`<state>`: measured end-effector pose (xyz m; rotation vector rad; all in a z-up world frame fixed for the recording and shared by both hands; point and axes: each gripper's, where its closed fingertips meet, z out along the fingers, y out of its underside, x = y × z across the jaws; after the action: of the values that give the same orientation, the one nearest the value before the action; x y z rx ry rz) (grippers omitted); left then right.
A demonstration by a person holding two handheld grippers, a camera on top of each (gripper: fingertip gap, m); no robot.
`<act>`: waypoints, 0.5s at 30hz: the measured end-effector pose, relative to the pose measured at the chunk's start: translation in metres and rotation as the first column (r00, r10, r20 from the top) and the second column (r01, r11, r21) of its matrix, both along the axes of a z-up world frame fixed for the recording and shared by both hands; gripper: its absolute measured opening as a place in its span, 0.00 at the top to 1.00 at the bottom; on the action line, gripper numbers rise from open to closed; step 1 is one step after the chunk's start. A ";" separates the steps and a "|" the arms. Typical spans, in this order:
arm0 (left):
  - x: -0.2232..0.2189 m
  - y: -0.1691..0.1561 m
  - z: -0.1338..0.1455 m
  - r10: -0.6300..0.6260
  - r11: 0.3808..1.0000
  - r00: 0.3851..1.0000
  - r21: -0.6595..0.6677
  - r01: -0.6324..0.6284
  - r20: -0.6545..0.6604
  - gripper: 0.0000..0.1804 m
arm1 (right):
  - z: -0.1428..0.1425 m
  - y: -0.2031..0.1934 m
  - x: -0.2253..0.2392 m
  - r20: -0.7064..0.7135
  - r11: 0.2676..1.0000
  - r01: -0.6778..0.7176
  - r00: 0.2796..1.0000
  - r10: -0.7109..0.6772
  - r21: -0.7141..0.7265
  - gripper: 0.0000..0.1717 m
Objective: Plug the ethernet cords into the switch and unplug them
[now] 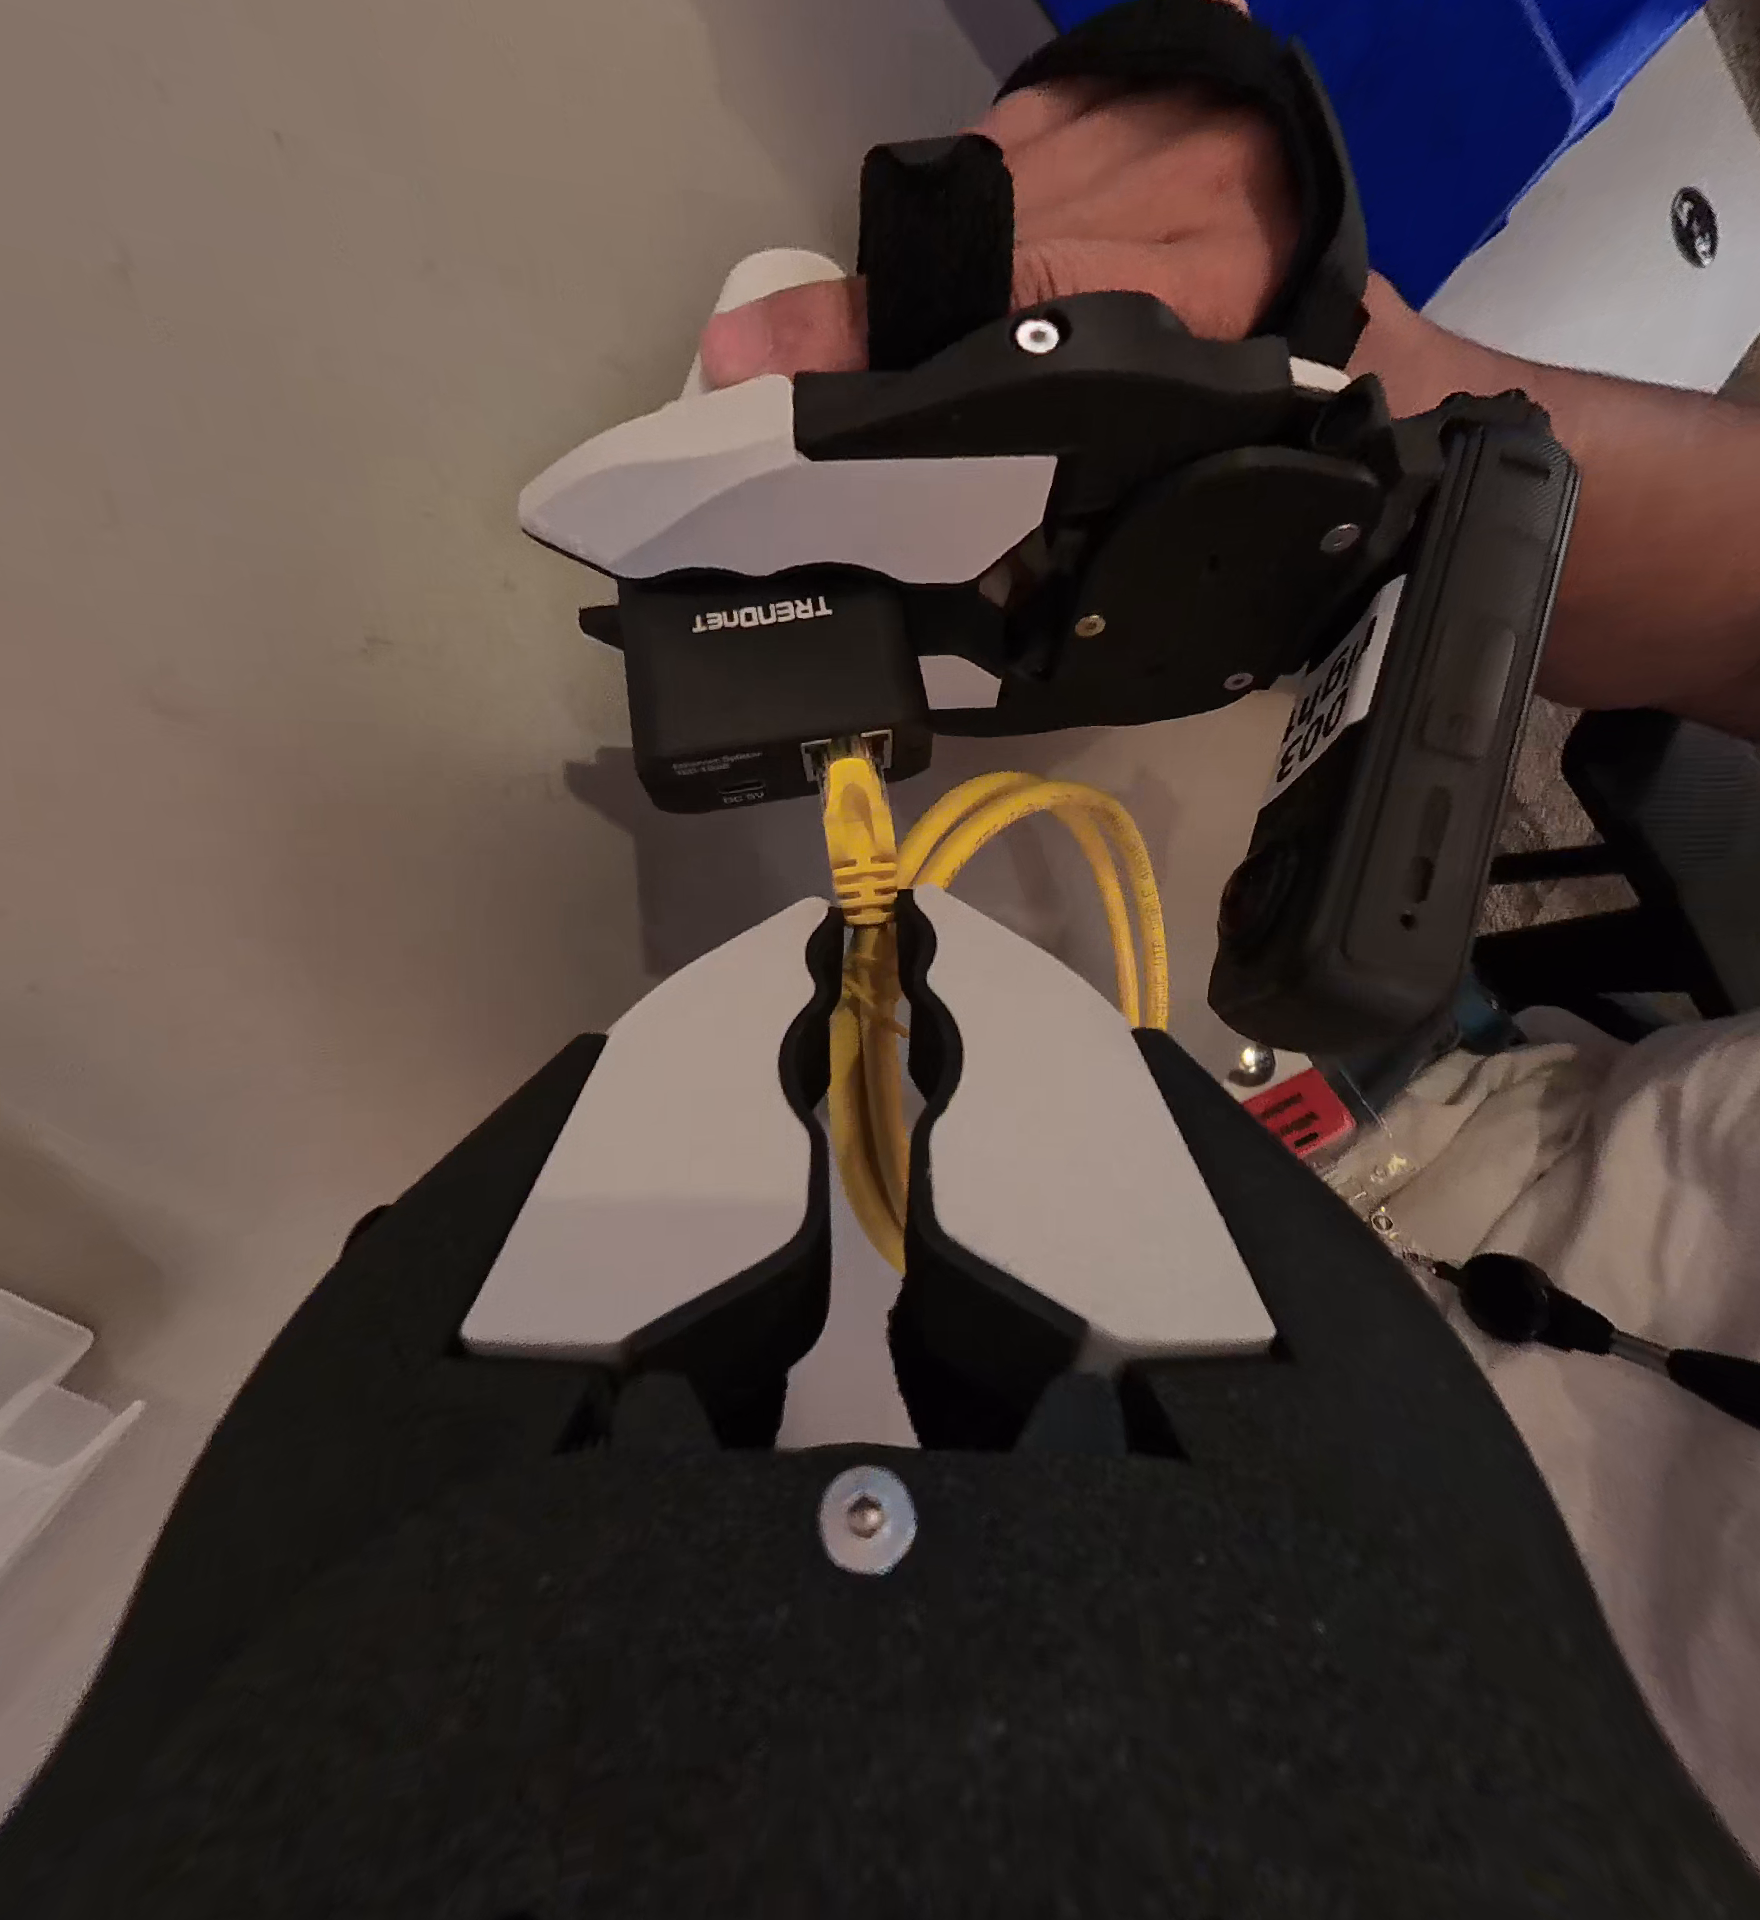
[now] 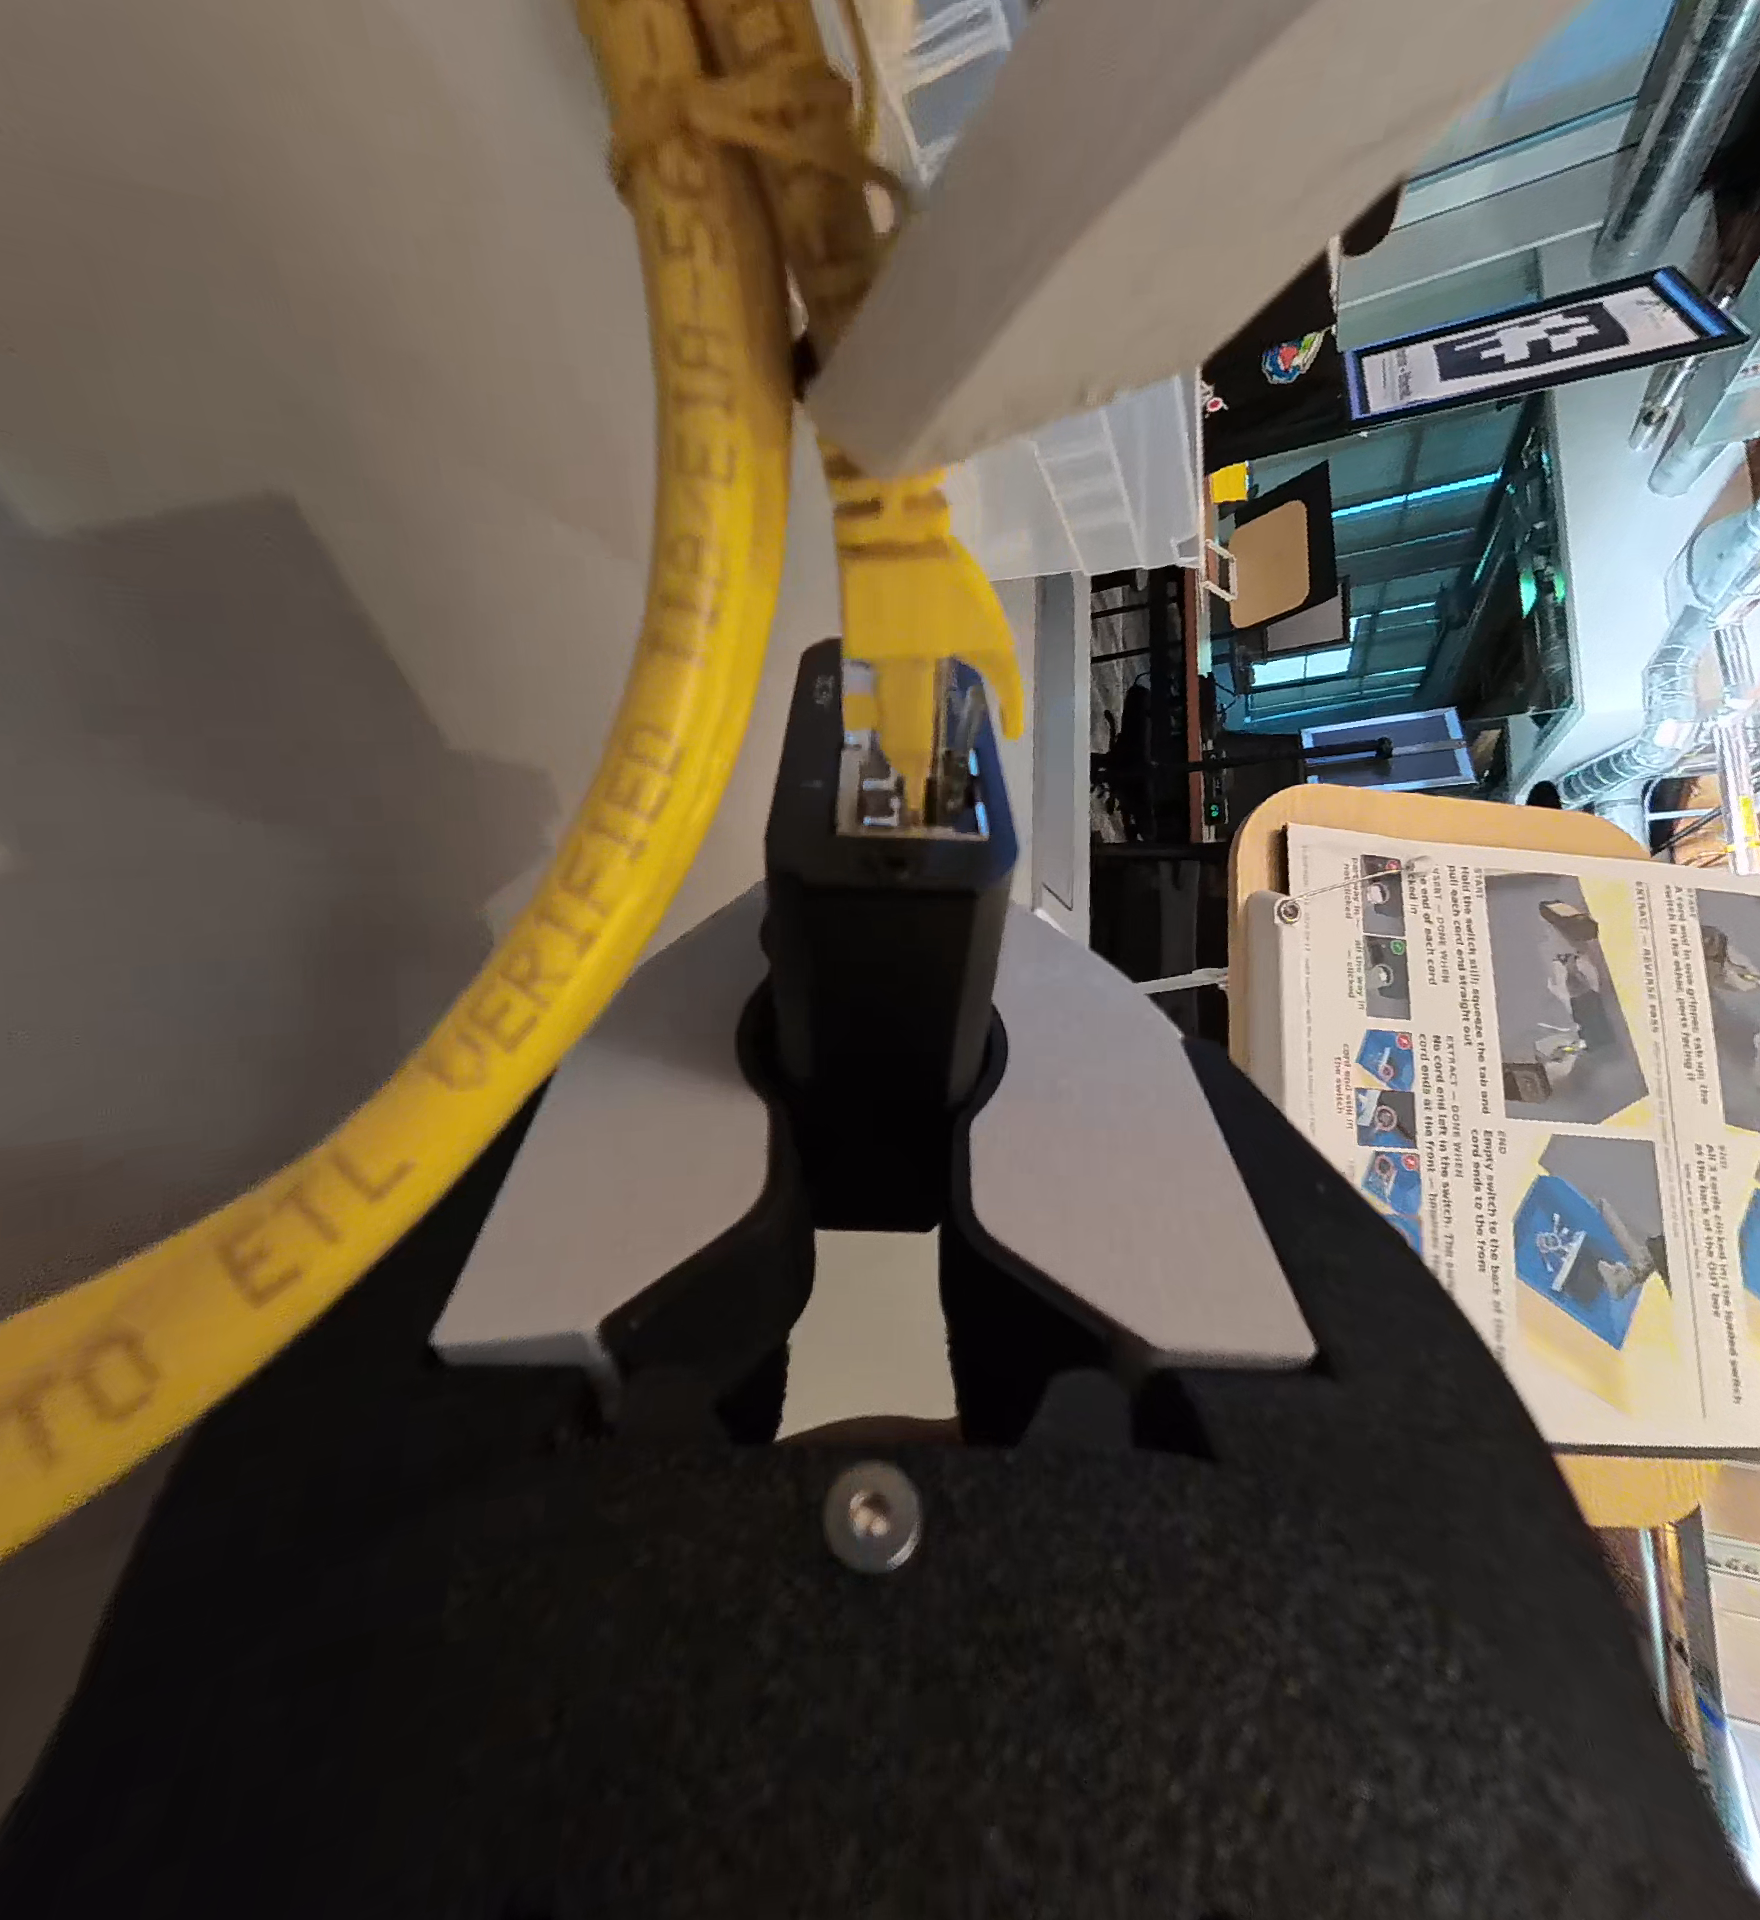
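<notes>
Yellow cord (image 1: 860, 831) looped, plug at black switch (image 1: 767, 686) port

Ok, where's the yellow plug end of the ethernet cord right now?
In the left wrist view, the yellow plug sits just above centre at a port of the black switch clamped in the right gripper, with the left gripper pinching the cord behind it.

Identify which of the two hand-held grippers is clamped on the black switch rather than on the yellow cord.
The right hand-held gripper: its pads press the sides of the black switch. The left hand-held gripper instead pinches the yellow cord just behind its plug.
</notes>
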<state>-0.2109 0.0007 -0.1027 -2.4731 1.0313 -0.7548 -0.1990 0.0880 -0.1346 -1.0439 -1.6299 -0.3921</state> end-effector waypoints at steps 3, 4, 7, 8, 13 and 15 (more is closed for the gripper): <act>0.002 0.002 0.000 0.021 0.999 0.999 0.025 -0.022 0.046 0.95 | -0.003 0.002 0.001 -0.007 0.999 -0.003 1.000 0.003 -0.035 0.86; 0.003 0.002 0.002 0.020 0.999 0.998 0.035 -0.022 0.061 0.95 | -0.003 0.002 0.001 -0.014 0.999 -0.006 1.000 0.006 -0.043 0.86; 0.000 0.002 0.007 0.006 0.996 0.996 0.085 -0.014 0.085 0.93 | -0.002 0.000 0.000 -0.046 0.996 -0.017 0.999 0.013 -0.082 0.85; -0.002 0.000 0.009 0.006 0.995 0.995 0.095 -0.015 0.098 0.89 | -0.001 0.000 0.000 -0.057 0.995 -0.016 0.998 0.010 -0.097 0.85; -0.014 -0.011 0.025 0.008 0.985 0.973 0.167 -0.047 0.230 0.71 | -0.004 0.005 0.004 -0.060 0.993 0.009 0.998 -0.016 -0.114 0.85; -0.018 -0.008 0.023 0.029 0.967 0.962 0.235 -0.096 0.271 0.68 | -0.005 0.005 0.002 -0.069 0.991 0.009 0.997 -0.018 -0.131 0.85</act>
<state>-0.2287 -0.0069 -0.0800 -2.1158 0.8839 -0.8548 -0.1966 0.0927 -0.1392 -1.1543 -1.6032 -0.2576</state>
